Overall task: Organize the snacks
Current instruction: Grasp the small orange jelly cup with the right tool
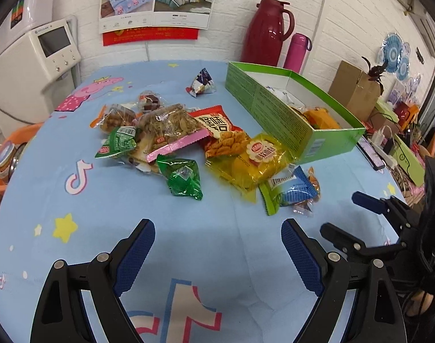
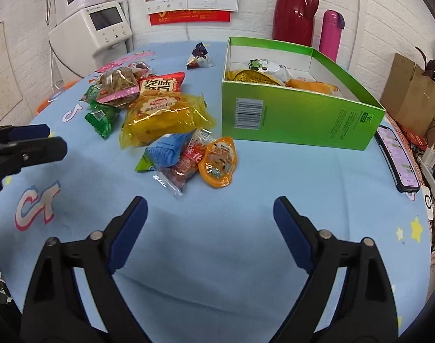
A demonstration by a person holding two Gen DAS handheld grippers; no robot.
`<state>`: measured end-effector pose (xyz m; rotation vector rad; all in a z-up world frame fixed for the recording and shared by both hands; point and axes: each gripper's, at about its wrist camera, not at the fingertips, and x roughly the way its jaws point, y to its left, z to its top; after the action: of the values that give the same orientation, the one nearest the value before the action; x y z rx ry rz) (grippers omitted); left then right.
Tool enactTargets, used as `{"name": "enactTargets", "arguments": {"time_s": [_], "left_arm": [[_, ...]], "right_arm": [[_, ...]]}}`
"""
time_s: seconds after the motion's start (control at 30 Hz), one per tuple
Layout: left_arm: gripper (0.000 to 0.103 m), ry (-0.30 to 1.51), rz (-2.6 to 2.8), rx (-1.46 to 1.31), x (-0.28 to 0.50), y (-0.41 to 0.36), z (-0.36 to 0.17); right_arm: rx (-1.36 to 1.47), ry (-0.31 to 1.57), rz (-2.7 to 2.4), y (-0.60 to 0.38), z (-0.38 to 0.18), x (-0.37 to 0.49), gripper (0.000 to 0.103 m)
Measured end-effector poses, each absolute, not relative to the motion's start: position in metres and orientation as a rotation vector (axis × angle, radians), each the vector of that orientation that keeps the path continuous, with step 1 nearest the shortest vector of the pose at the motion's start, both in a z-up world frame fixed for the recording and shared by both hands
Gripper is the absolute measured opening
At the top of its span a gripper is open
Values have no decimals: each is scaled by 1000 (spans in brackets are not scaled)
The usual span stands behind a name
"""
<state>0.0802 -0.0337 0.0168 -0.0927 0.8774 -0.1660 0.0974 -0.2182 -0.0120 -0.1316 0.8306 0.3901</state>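
A pile of several snack packets lies on the blue tablecloth: a yellow biscuit bag [image 1: 254,161] [image 2: 163,118], a red packet [image 1: 217,127] [image 2: 161,84], green candies [image 1: 183,178] [image 2: 101,118], a blue-green packet [image 1: 288,190] [image 2: 164,150] and an orange pouch [image 2: 217,161]. A green box [image 1: 286,117] [image 2: 300,114] stands open to the right with a few packets inside. My left gripper [image 1: 217,228] is open over bare cloth short of the pile. My right gripper [image 2: 210,207] is open too, just short of the orange pouch. Both hold nothing.
A triangular packet [image 1: 201,83] [image 2: 200,57] lies apart at the back. A red jug [image 2: 296,8] and pink bottle [image 2: 330,34] stand behind the box. A phone [image 2: 397,158] lies at the table's right edge. A white appliance [image 1: 34,65] stands at the left.
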Motion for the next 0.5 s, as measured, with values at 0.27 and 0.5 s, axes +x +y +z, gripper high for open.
{"name": "enactTargets", "arguments": {"time_s": [0.27, 0.5], "left_arm": [[70, 902, -262, -81, 83, -48, 12], [68, 913, -327, -44, 97, -78, 11]], "right_arm": [[-185, 888, 422, -213, -19, 133, 67], [-157, 905, 460, -214, -21, 138, 23]]}}
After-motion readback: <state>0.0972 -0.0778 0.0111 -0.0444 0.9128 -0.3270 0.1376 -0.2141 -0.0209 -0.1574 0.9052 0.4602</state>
